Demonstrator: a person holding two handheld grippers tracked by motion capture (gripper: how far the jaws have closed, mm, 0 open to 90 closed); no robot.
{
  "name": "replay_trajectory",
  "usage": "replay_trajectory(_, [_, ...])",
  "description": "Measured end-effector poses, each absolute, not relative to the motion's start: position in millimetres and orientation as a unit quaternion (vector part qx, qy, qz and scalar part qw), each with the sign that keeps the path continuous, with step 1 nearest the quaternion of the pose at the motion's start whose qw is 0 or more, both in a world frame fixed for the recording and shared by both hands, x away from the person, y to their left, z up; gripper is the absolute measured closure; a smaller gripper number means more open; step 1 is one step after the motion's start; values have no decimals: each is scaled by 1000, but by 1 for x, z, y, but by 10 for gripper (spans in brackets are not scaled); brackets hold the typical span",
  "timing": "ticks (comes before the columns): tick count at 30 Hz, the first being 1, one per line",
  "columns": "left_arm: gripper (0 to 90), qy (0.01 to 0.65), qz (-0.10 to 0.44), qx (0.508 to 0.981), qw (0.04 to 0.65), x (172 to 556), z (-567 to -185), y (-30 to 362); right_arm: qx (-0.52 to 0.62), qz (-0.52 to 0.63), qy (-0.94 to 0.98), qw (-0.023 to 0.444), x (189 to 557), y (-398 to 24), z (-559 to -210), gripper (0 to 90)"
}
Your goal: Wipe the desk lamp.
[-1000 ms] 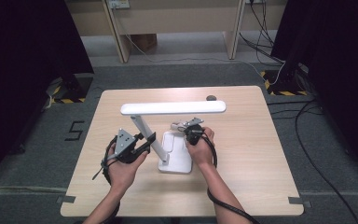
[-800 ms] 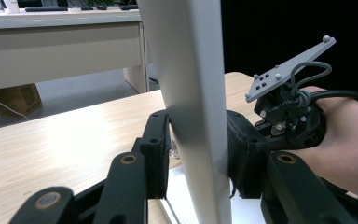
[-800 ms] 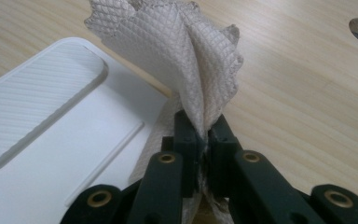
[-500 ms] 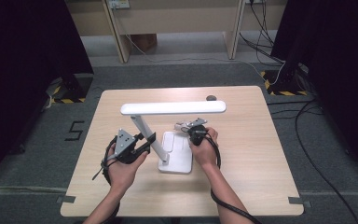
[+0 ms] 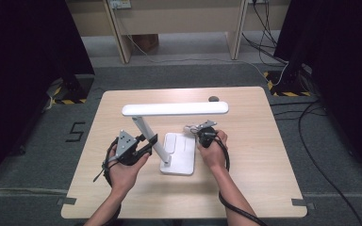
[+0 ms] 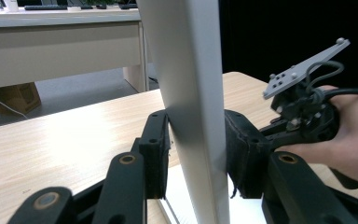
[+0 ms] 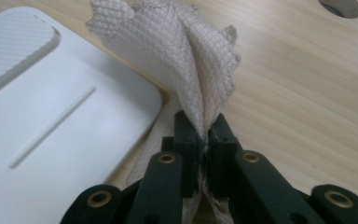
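Note:
A white desk lamp stands on the wooden table (image 5: 264,155), with a flat base (image 5: 179,155), a slanted arm (image 5: 146,129) and a long horizontal head (image 5: 174,109). My left gripper (image 5: 150,142) is shut on the arm; in the left gripper view its pads (image 6: 156,149) press the white arm (image 6: 191,84) from both sides. My right gripper (image 5: 195,132) sits at the base's right edge. It is shut on a beige mesh cloth (image 7: 191,60), which fans out above the jaws beside the base (image 7: 51,116). The cloth lies against the tabletop by the base's corner.
A dark round hole (image 5: 213,99) sits in the tabletop near the back edge, behind the lamp head. Beyond the table stand pale desks (image 5: 179,19), with a cardboard box (image 5: 146,42) underneath. Cables (image 5: 311,136) run over the floor on the right.
My right gripper has slid a little to the right with the cloth in it. The left gripper has kept still on the lamp arm.

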State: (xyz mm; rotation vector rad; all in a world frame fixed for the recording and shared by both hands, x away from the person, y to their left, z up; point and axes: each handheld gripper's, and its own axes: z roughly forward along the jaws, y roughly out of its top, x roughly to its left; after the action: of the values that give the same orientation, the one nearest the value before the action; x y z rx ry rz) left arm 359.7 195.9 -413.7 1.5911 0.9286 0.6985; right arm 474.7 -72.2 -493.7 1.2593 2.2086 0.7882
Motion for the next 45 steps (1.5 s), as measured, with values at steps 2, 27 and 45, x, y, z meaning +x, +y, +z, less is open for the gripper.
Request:
replay_trajectory(2, [618,393,295,673,553,360,-414,196,465,286,802,241,474,-79,-491,854])
replay_trajectory(27, [612,385,284,681,554,354,-413,195,528,274,763,253,467,-126,-499,737])
replay_trajectory(45, [406,323,259,737,534,343,-417,215,516,305,757,259,454,-127,-498,446])
